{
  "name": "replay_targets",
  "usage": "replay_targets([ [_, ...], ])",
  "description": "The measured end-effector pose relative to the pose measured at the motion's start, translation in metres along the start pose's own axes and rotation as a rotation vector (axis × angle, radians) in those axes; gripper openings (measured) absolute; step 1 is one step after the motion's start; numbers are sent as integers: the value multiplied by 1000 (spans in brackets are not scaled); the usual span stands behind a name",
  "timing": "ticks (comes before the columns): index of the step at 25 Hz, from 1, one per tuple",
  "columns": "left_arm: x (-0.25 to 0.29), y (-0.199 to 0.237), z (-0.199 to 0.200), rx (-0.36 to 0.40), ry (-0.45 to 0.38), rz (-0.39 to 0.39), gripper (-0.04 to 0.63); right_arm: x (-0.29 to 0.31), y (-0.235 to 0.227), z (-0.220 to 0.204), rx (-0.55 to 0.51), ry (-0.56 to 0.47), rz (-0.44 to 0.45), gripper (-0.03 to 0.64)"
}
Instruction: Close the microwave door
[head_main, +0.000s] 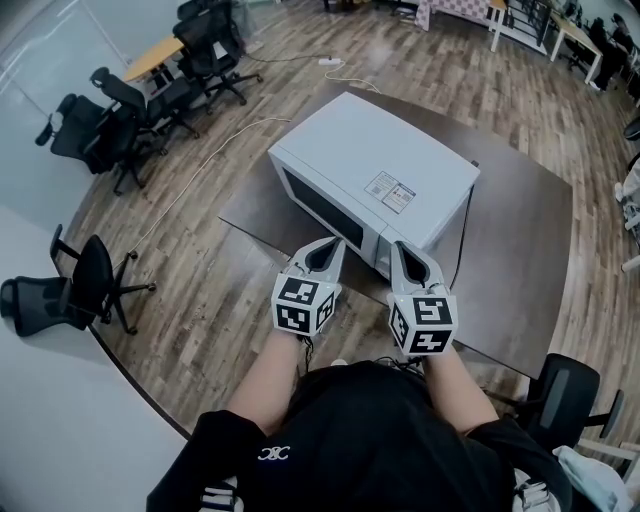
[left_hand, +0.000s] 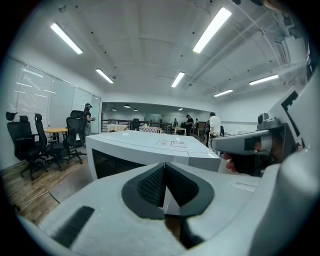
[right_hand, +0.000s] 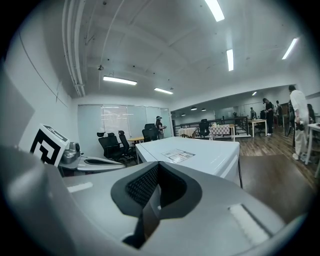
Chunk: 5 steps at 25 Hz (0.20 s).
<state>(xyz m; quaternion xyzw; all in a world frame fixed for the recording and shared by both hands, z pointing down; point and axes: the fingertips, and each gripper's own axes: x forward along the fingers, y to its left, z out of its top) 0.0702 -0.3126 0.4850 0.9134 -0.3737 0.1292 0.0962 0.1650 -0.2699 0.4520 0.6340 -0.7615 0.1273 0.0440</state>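
On the table (head_main: 520, 240): microwave (head_main: 385, 160), set mid-top, front toward the person.
Door (head_main: 318, 205): flush with the front, closed.
Left gripper (head_main: 328, 246): jaws together, nothing between them; tip just before the door.
Right gripper (head_main: 400, 250): jaws together, empty; tip near the front's right end.
Left side: chairs (head_main: 85, 285) on wood floor (head_main: 200, 260).

- The microwave (head_main: 370, 165) is white, and its door window (head_main: 318, 212) is black.
- The table (head_main: 520, 250) beneath it is dark brown.
- The floor (head_main: 200, 225) is brown wood-grain planking.
- The left gripper (head_main: 334, 245) and right gripper (head_main: 400, 250) are pale grey with black ribbed pads (left_hand: 150, 185).
- Each carries a cube (head_main: 303, 305) patterned with black-and-white square markers.
- The chairs (head_main: 85, 285) on the left are black.
- The person's top (head_main: 370, 440) is black.
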Motion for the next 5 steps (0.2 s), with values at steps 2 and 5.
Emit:
replay_targets([
  [2, 1, -1, -1, -1, 0, -3, 14, 1, -1, 0, -1, 1, -3, 6],
  [5, 4, -1, -2, -1, 0, -6, 15, 2, -4, 0, -3, 0, -4, 6],
])
